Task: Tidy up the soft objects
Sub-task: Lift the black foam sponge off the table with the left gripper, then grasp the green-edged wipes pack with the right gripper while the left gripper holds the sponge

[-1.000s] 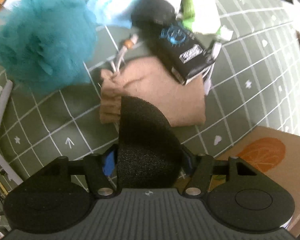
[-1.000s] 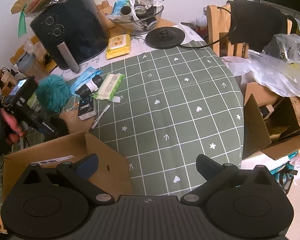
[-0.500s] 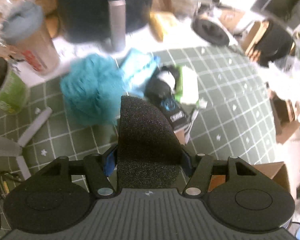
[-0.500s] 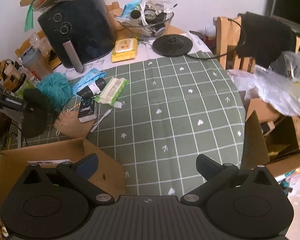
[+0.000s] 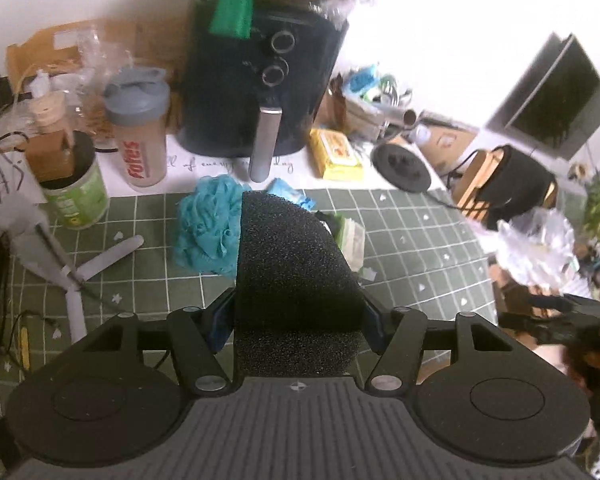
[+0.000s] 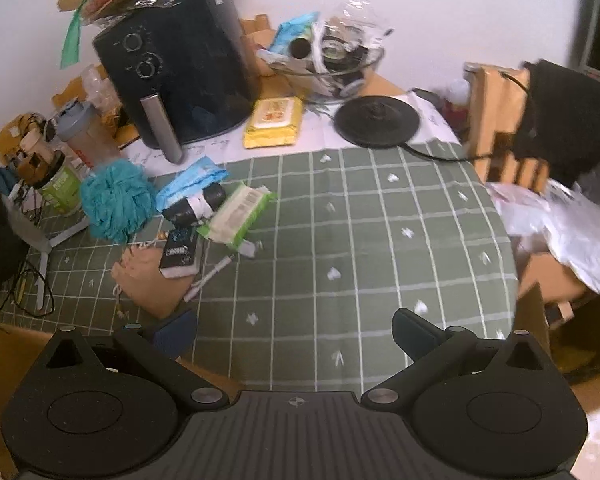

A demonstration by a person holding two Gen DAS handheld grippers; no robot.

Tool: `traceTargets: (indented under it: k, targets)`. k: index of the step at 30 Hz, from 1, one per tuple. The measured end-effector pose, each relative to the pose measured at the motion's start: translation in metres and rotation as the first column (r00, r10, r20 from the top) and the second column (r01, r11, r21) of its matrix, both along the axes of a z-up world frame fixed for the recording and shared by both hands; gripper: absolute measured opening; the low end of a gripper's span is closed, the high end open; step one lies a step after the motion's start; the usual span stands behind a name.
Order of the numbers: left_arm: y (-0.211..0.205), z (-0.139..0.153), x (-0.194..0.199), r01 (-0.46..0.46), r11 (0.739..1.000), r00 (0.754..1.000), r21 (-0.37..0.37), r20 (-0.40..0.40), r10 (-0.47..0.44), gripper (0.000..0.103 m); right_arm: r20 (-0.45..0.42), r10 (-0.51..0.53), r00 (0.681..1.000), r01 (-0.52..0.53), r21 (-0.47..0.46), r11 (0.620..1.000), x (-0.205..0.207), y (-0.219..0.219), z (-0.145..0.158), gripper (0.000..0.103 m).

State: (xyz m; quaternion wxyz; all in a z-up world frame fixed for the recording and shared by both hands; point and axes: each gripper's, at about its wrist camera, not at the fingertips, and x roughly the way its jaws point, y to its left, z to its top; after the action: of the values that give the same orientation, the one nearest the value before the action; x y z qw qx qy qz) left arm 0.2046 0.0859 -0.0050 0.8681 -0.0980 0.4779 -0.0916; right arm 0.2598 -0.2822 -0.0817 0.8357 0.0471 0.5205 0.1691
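My left gripper (image 5: 296,316) is shut on a black foam sponge (image 5: 292,272) and holds it high above the green grid mat (image 5: 412,248). A teal bath pouf (image 5: 206,232) lies on the mat beyond the sponge; it also shows in the right wrist view (image 6: 116,200). A tan cloth pouch (image 6: 152,280), a green wipes pack (image 6: 238,216) and a blue packet (image 6: 192,180) lie beside the pouf. My right gripper (image 6: 296,332) is open and empty above the mat, near the cardboard box (image 6: 8,360) at the lower left.
A black air fryer (image 6: 180,76) stands at the back with a yellow wipes pack (image 6: 274,122), a glass bowl of clutter (image 6: 336,68) and a black kettle base (image 6: 376,120). A shaker bottle (image 5: 140,136) and a green can (image 5: 76,196) stand at the left. A white tripod (image 5: 60,256) lies there.
My left gripper has lifted the sponge up and tilted back, so its view rose from the pouch and pouf to the whole table. The right gripper shifted slightly forward and stays open.
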Motion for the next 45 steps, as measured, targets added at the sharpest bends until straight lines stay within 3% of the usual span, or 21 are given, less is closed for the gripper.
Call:
traceTargets:
  k: [11, 25, 38, 42, 44, 45]
  targets:
    - [0.014, 0.007, -0.055, -0.119, 0.992, 0.993, -0.044, 0.006, 0.12, 0.061, 0.054, 0.153, 0.987, -0.154, 0.017, 0.988, 0.045, 0.031, -0.031, 0.103]
    - [0.007, 0.005, -0.086, -0.157, 0.981, 0.987, -0.112, 0.021, 0.161, 0.061, 0.087, 0.235, 0.968, -0.241, 0.055, 0.969, 0.105, 0.084, -0.103, 0.103]
    - [0.004, 0.0, -0.095, -0.163, 0.979, 0.987, -0.126, -0.006, 0.163, 0.061, 0.059, 0.211, 0.976, -0.215, 0.071, 0.974, 0.145, 0.119, -0.162, 0.101]
    - [0.002, -0.003, -0.092, -0.161, 0.979, 0.987, -0.125, -0.019, 0.16, 0.061, 0.013, 0.143, 0.99, -0.144, 0.105, 0.984, 0.155, 0.123, -0.171, 0.092]
    - [0.002, -0.004, -0.09, -0.158, 0.979, 0.987, -0.126, -0.022, 0.157, 0.061, 0.011, 0.147, 0.989, -0.147, 0.085, 0.985, 0.155, 0.126, -0.169, 0.081]
    - [0.001, -0.004, -0.089, -0.155, 0.98, 0.988, -0.128, -0.022, 0.153, 0.061, 0.007, 0.151, 0.988, -0.151, 0.072, 0.986, 0.154, 0.126, -0.167, 0.069]
